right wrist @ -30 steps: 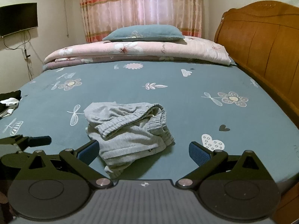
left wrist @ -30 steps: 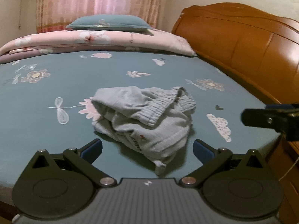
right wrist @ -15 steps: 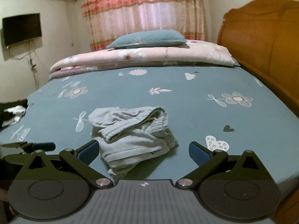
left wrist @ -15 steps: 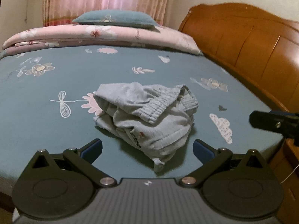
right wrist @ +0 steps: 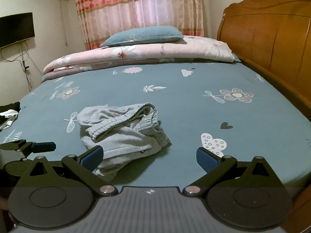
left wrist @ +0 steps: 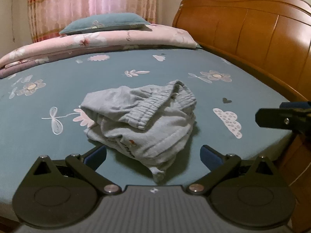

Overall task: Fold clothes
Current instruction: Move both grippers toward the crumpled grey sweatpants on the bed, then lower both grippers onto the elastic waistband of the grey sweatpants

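Note:
A crumpled pair of light grey pants [left wrist: 143,120] with a ribbed elastic waistband lies bunched on the teal flowered bed sheet [left wrist: 58,136], near the front edge. My left gripper [left wrist: 153,155] is open just in front of the heap, its blue pads apart on either side of the near cloth edge. My right gripper [right wrist: 149,157] is also open, the pants [right wrist: 122,132] ahead and to its left, the left pad close by the cloth. Each gripper's finger shows at the side of the other's view: the right one [left wrist: 281,117], the left one [right wrist: 33,146].
A folded pink floral quilt [right wrist: 140,56] with a teal pillow [right wrist: 143,36] lies across the far end of the bed. The wooden headboard [left wrist: 252,36] runs along the right side. A dark screen [right wrist: 15,29] hangs on the left wall; dark and white items [right wrist: 7,114] sit off the left edge.
Both grippers have shifted and tilted slightly in front of the pants and remain open. The pants have not moved on the sheet.

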`<state>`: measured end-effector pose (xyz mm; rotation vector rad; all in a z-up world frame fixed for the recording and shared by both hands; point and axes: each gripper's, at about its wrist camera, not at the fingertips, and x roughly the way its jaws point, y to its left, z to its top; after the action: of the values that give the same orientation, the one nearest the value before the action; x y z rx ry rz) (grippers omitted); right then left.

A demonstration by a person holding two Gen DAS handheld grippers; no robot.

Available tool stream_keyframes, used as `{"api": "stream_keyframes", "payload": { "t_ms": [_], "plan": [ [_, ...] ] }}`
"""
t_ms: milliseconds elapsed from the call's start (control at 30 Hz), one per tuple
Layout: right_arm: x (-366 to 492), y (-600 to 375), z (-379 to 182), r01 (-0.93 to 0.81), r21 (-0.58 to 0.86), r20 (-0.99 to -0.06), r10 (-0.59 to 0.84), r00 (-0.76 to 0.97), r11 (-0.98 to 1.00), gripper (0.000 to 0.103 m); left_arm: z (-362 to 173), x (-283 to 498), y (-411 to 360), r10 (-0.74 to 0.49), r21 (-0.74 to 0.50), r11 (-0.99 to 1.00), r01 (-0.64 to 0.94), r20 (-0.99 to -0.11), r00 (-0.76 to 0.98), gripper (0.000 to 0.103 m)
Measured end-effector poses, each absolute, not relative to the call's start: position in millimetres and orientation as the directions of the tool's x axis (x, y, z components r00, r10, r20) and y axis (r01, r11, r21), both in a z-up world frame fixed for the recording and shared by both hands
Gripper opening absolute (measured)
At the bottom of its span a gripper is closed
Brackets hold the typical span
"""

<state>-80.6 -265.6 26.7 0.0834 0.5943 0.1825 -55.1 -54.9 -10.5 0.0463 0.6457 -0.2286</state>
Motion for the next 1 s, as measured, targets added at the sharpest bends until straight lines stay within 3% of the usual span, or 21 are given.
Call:
{"api": "stream_keyframes", "payload": {
  "t_ms": [300,433,867,1000],
  "plan": [
    [-71,-254,27,-0.176,0.091,-0.548,0.196,0.813,0.980,0.100,-9,-43,-41,-0.200,-0.024,0.973,0.229,-0.580,0.790,0.096],
    [-60,-247,21,-0.193,0.085,-0.572,0.206,0.794,0.978,0.092,-13,-32,-36,-0.209,-0.040,0.972,0.231,-0.595,0.776,0.084],
    [-15,-225,13,-0.298,0.027,-0.559,0.262,0.787,0.954,0.087,-26,3,-18,-0.189,-0.059,0.979,0.195,-0.626,0.757,0.084],
    [-4,-208,4,-0.330,0.011,-0.597,0.271,0.755,0.944,0.084,-27,7,-13,-0.181,-0.051,0.980,0.193,-0.631,0.754,0.084]
  ]
}}
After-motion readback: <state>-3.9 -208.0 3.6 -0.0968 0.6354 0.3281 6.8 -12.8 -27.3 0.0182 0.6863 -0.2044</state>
